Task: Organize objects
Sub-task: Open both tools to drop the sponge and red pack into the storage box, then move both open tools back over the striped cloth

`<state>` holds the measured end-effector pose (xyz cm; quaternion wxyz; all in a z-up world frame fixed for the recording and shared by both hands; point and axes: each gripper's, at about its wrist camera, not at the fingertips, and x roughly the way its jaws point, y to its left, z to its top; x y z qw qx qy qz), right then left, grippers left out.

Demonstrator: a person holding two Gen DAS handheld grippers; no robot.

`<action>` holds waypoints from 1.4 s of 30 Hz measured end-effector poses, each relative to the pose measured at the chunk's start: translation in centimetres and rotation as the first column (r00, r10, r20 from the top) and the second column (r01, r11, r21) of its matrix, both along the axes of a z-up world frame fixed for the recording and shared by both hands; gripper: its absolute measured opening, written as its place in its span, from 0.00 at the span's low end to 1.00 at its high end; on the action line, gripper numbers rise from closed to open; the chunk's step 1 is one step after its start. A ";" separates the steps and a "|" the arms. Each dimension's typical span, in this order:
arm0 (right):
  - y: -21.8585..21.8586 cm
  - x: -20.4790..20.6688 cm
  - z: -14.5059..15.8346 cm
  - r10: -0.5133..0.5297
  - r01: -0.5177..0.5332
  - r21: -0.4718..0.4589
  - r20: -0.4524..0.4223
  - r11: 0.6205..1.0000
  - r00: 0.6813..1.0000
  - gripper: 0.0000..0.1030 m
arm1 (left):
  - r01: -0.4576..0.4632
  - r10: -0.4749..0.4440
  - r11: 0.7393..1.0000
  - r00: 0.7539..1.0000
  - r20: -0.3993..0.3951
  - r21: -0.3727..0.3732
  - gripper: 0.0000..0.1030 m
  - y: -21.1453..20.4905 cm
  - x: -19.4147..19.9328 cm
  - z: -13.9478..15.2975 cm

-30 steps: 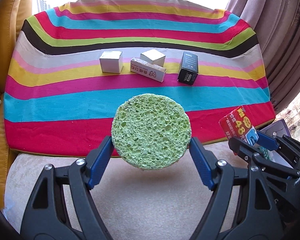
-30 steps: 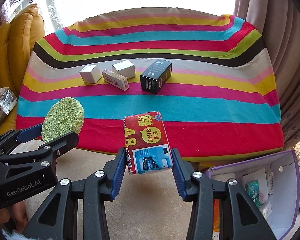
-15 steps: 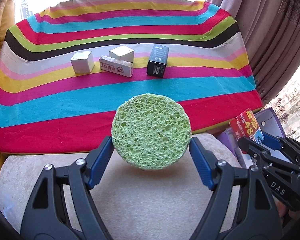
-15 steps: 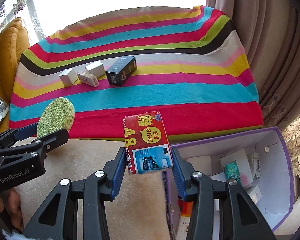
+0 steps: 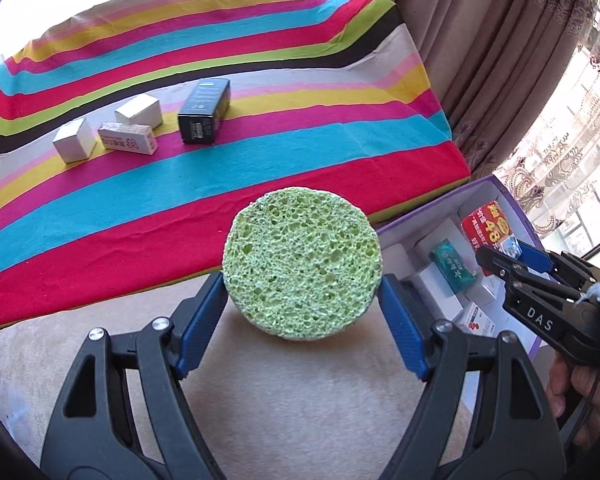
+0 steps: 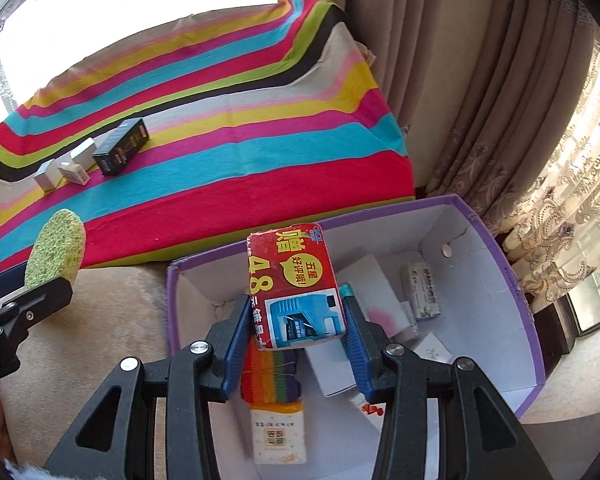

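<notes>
The left gripper squeezes a green sponge. The right gripper squeezes a red packet over the purple box.

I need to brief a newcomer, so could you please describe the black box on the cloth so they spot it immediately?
Look at the striped cloth. A row of small boxes lies on it; the black box ends that row, nearest the curtain. It alone is dark and is the longest; its neighbours are white.

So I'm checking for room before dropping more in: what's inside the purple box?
The purple box holds several white cartons, a teal packet and a rainbow-striped pack. The held red packet hides the floor behind it.
</notes>
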<state>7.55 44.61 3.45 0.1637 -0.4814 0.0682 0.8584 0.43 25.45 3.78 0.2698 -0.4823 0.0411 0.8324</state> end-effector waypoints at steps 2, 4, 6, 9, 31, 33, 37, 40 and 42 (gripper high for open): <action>0.7 0.3 -0.1 -0.024 0.024 0.011 0.005 1.000 1.000 0.44 | 0.030 -0.030 1.000 1.000 0.003 -0.004 0.77 1.2 0.4 -0.1; 1.2 0.5 -0.2 -0.042 0.041 0.027 0.009 0.999 0.999 0.44 | 0.057 -0.057 0.998 0.998 0.008 -0.007 0.77 2.3 0.8 -0.3; 1.8 0.7 -0.3 -0.056 0.055 0.035 0.010 0.998 0.998 0.44 | 0.082 -0.082 0.997 0.997 0.015 -0.010 0.77 3.3 1.1 -0.4; 2.5 0.9 -0.4 -0.081 0.080 0.033 0.011 0.996 0.997 0.44 | 0.121 -0.121 0.993 0.992 0.022 -0.008 0.77 4.8 1.5 -0.5; 2.6 0.8 0.1 -0.088 0.088 -0.011 -0.016 0.996 0.996 0.67 | 0.106 -0.116 0.990 0.986 0.123 0.089 0.82 4.8 0.6 -1.1; 2.2 0.7 0.1 -0.080 0.080 -0.015 -0.014 0.997 0.997 0.67 | 0.095 -0.103 0.993 0.988 0.112 0.073 0.82 4.5 0.5 -0.9; 1.1 0.2 0.2 -0.055 0.054 -0.047 -0.020 0.997 0.998 0.68 | 0.059 -0.066 0.996 0.992 0.105 0.071 0.82 3.1 -0.1 -0.7; -0.3 -0.4 0.1 -0.023 0.021 -0.083 -0.016 0.996 1.000 0.71 | 0.019 -0.026 0.998 0.994 0.106 0.066 0.82 1.6 -0.9 -0.7; -1.6 -1.0 0.0 0.015 -0.017 -0.106 -0.018 0.994 1.000 0.71 | -0.009 0.003 0.998 0.995 0.100 0.058 0.82 0.5 -1.5 -0.7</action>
